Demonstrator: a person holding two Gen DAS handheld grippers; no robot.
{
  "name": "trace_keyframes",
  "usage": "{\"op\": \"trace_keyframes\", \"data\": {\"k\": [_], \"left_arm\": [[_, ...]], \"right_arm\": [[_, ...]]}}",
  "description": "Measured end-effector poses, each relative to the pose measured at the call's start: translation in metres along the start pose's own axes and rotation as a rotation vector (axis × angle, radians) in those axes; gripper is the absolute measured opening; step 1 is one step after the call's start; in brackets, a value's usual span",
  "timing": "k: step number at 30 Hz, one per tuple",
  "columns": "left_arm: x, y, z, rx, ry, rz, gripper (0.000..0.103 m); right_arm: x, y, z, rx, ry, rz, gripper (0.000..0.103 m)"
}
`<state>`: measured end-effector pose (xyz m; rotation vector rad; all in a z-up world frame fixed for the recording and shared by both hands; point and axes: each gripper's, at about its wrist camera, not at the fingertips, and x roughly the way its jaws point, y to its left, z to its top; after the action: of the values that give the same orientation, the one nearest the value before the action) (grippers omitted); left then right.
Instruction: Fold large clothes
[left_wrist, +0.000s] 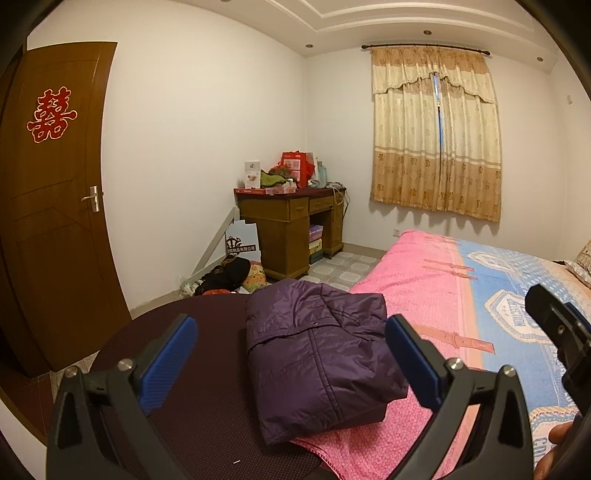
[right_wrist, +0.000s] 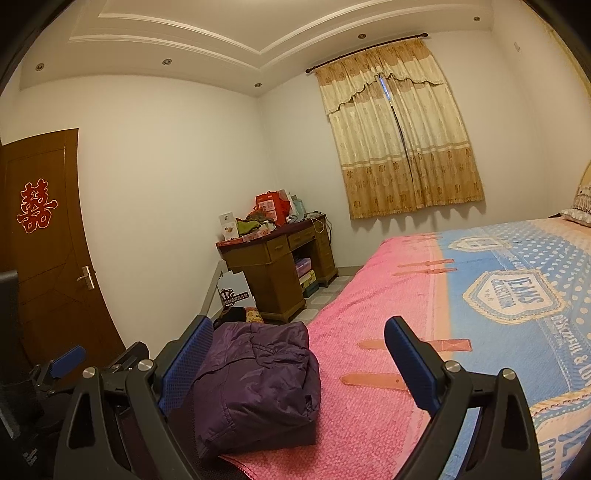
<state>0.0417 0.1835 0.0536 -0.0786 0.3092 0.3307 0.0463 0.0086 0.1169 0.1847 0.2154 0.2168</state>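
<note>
The purple jacket (left_wrist: 317, 350) lies folded into a thick bundle at the near corner of the bed, partly on the pink side of the bedspread (left_wrist: 417, 291) and partly on the dark round table (left_wrist: 177, 332) that touches the bed's edge. From my right wrist view the same jacket (right_wrist: 255, 384) sits low and left, its quilted layers stacked and a little puffed.

My left gripper (left_wrist: 291, 358) hangs above the jacket with its blue pads spread wide, one to each side of the bundle, gripping nothing. My right gripper (right_wrist: 299, 365) is likewise released, spread wide; its left pad stands just beside the jacket's edge, its right pad over the pink cloth. Nothing lies between either tool and the jacket.

Farther out, the bedspread turns blue with printed badges, and a pillow (right_wrist: 576, 214) rests at the far right. Past the foot of the bed a wooden desk (left_wrist: 291, 229) stands in the corner, its top crowded with a red bag (left_wrist: 299, 166), a small white box (left_wrist: 253, 173) and a heap of green cloth. Flat boxes are stacked in the open space under the desk. Beside it a white printed bag (left_wrist: 242, 242) and a dark pile of clothes (left_wrist: 229, 275) sit on the floor. Patterned curtains (left_wrist: 436, 129) hang nearly closed, and the brown door (left_wrist: 55, 192) bears a red paper emblem.
</note>
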Motion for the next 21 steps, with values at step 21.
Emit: {"op": "trace_keyframes", "data": {"k": [21], "left_arm": [[0.0042,-0.0027,-0.0001,0.02,0.019,-0.001,0.103]], "right_arm": [[0.0094,0.0011,-0.0094,0.027,0.037,0.002,0.095]]}}
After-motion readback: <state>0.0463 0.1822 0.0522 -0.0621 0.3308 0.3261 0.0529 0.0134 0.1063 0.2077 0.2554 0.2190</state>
